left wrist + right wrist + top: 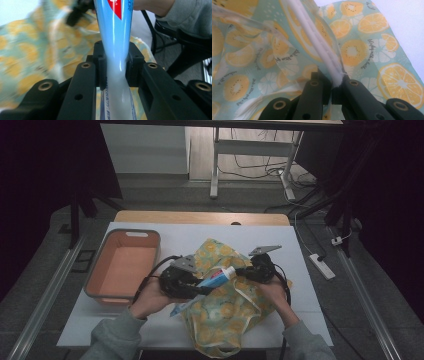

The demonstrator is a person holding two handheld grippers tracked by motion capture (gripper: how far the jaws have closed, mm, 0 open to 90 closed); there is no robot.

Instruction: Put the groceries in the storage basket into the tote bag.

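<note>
- The left tool (187,282) is clamping a light blue toothpaste tube (212,281) between its 2 jaws; in the left gripper view the tube (115,32) is pinched flat where the pads are meeting it and is running up and away from the camera.
- In the high view the tube is lying at a slant over the bag, its white cap pointing up and right toward the right tool (252,271), its flat tail sticking out down and left past the left hand (150,299).
- The right tool (332,85) is gripping the white edge strip (322,50) of the fruit-print bag (359,50), its jaws closed down on the strip with almost no gap, and the edge is being held lifted above the rest of the fabric.
- The bag (225,315), pale green with orange and lemon slices, is spreading over the middle of the white tabletop (300,270), between and below the 2 tools; I cannot tell whether anything is inside it.
- An orange rectangular basket (125,265) with a grey rim is sitting at the left of the tabletop, just beside the left tool, and it is holding nothing.
- The right hand (272,292) is resting over the bag's right part, and grey sleeves are covering both forearms.
</note>
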